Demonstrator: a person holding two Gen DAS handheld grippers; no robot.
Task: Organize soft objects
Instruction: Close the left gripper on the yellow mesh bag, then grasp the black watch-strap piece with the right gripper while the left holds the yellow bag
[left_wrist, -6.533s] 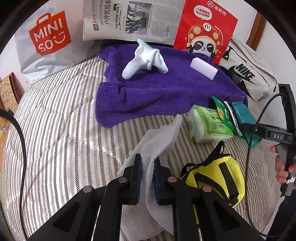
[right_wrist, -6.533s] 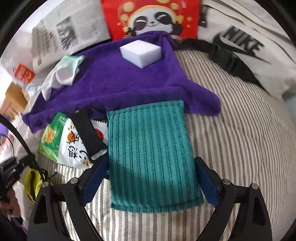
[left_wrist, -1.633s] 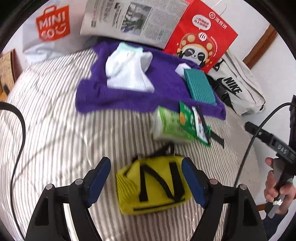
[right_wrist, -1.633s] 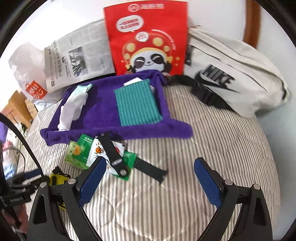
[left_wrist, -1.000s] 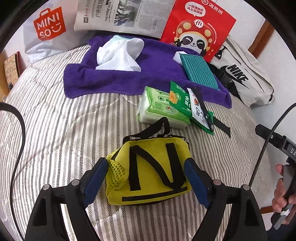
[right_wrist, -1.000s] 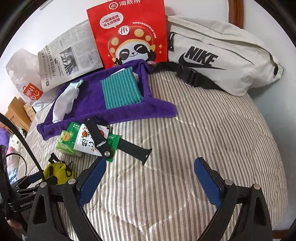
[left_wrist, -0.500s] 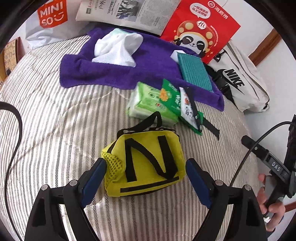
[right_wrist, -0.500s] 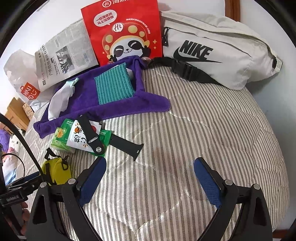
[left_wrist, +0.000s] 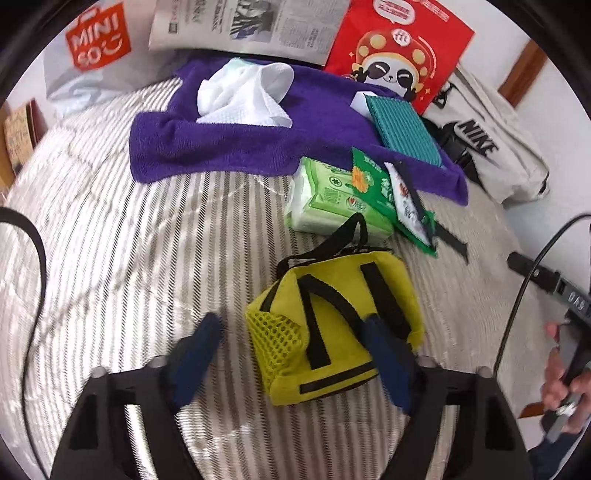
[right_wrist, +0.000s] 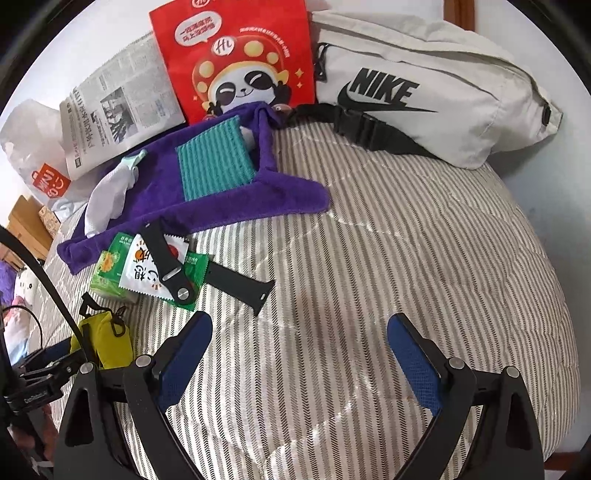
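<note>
the left gripper (left_wrist: 295, 343) is closing around the yellow pouch (left_wrist: 332, 317) on the striped bedcover (left_wrist: 129, 240); its right finger lies over the pouch's far side, its left finger stands off the mesh end; half a second ago both fingers stood clear and wider; the right gripper (right_wrist: 299, 350) hangs wide apart over bare bedcover, holding nothing, as before; the teal cloth (right_wrist: 214, 162) rests on the purple towel (right_wrist: 229, 206).

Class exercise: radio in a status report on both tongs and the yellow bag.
Left tongs closing around yellow bag, not yet clamped. Right tongs open, empty, over striped quilt. Nothing blocking; wet-wipes pack sits just beyond the bag.
</note>
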